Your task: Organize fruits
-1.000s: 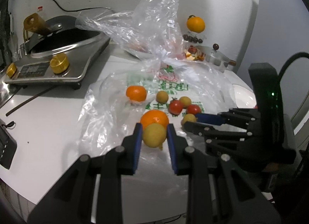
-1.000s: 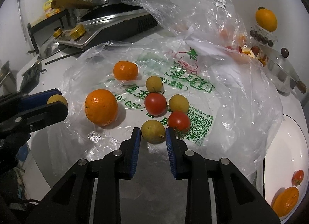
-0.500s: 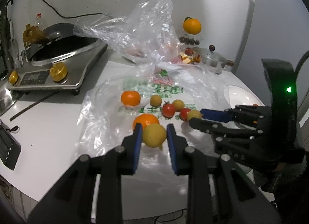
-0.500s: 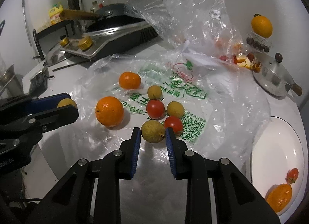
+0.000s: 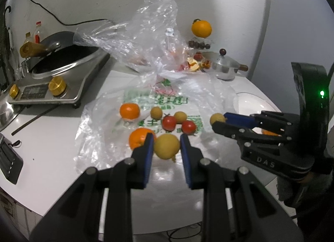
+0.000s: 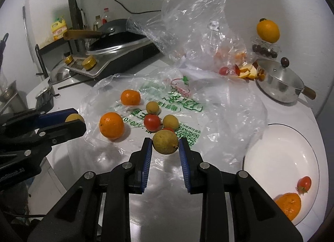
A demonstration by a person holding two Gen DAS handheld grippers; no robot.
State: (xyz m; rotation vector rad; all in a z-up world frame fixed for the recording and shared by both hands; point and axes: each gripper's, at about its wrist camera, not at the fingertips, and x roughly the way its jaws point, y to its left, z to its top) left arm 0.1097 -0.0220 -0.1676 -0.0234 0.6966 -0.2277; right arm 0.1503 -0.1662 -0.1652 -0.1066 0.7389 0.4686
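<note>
The left hand-held gripper (image 5: 167, 145) is clamped on one yellow-green fruit (image 5: 166, 146), pressed between its two blue pads and lifted clear of the worktop (image 5: 52, 144). The right hand-held gripper (image 6: 165, 145) is clamped the same way on a second yellow-green fruit (image 6: 165, 141), also held off the surface. In the left wrist view the right gripper reaches in from the right with its fruit at the fingertips; in the right wrist view the left gripper reaches in from the left likewise.

Just beyond both grippers, a flattened clear plastic bag with green print (image 6: 187, 104) lies on the white worktop. On it rest two oranges (image 6: 111, 125), one near the left gripper's tips and one (image 6: 130, 97) further off. Between them and the right gripper sit two more small yellow-green fruits (image 6: 152, 107) and two red tomatoes (image 5: 169, 122), one mostly hidden behind the held fruit in the right wrist view.

To the right of the right gripper is one white plate (image 6: 277, 158) holding one small tomato (image 6: 304, 183) and one orange piece (image 6: 289, 203).

Farther ahead stands a second, crumpled clear bag (image 5: 146, 39), a small lidded steel pot (image 6: 279, 83), and one orange perched on a stand (image 6: 268, 30). Far left is one cooker with a dark pan (image 5: 62, 64) and two gold knobs.
</note>
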